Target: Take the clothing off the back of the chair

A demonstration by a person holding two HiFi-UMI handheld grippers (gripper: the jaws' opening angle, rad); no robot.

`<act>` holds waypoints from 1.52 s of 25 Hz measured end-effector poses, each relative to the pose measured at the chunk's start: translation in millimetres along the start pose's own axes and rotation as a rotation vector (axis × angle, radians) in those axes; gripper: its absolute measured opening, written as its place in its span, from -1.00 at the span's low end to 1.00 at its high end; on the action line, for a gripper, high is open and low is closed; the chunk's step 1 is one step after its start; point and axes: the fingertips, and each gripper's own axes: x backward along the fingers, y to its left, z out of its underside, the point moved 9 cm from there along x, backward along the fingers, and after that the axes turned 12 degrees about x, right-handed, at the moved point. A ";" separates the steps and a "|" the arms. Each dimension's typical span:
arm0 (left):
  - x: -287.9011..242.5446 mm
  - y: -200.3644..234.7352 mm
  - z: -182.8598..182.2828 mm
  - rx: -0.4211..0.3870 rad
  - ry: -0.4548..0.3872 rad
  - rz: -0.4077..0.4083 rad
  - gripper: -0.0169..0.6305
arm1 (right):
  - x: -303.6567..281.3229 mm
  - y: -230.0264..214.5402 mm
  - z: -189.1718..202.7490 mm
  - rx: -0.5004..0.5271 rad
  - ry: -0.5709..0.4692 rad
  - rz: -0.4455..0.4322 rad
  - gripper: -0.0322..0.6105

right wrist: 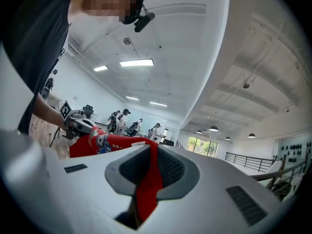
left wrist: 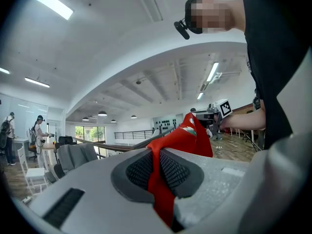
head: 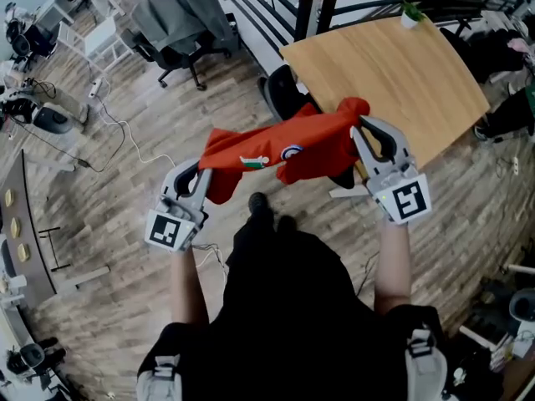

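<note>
A red garment point(head: 280, 150) with printed badges hangs stretched between my two grippers, in mid-air in front of the person. My left gripper point(head: 201, 174) is shut on its left end, and the red cloth point(left wrist: 161, 179) is pinched between the grey jaws. My right gripper point(head: 361, 128) is shut on the right end, where the red cloth point(right wrist: 148, 179) runs between its jaws. A dark chair point(head: 284, 90) stands behind the garment, pushed against the wooden table point(head: 393, 73). Each gripper view shows the other gripper across the cloth.
A grey office chair point(head: 180, 19) draped with grey cloth stands at the back left. A black railing point(head: 267, 7) runs along the back. Cables trail over the wooden floor point(head: 117, 132) at the left. Several people stand far off in the gripper views.
</note>
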 end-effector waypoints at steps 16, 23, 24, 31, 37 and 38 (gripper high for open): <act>46.0 62.4 -17.4 -0.017 -0.023 0.174 -0.88 | -18.3 47.3 -93.5 0.117 0.002 0.176 -0.78; 74.8 112.4 -25.7 -0.039 -0.034 0.245 -0.88 | -35.7 91.7 -134.8 0.167 0.044 0.222 -0.78; 77.7 117.2 -25.7 -0.039 -0.041 0.254 -0.88 | -37.4 97.1 -140.1 0.170 0.045 0.230 -0.78; 110.2 141.7 -20.8 -0.029 -0.052 0.299 -0.88 | -43.8 138.2 -177.3 0.192 0.061 0.256 -0.78; 147.9 167.5 -16.4 -0.026 -0.059 0.318 -0.88 | -56.6 181.5 -205.4 0.199 0.036 0.275 -0.78; 153.6 170.9 -15.0 -0.027 -0.054 0.321 -0.88 | -57.3 189.0 -209.0 0.200 0.035 0.278 -0.78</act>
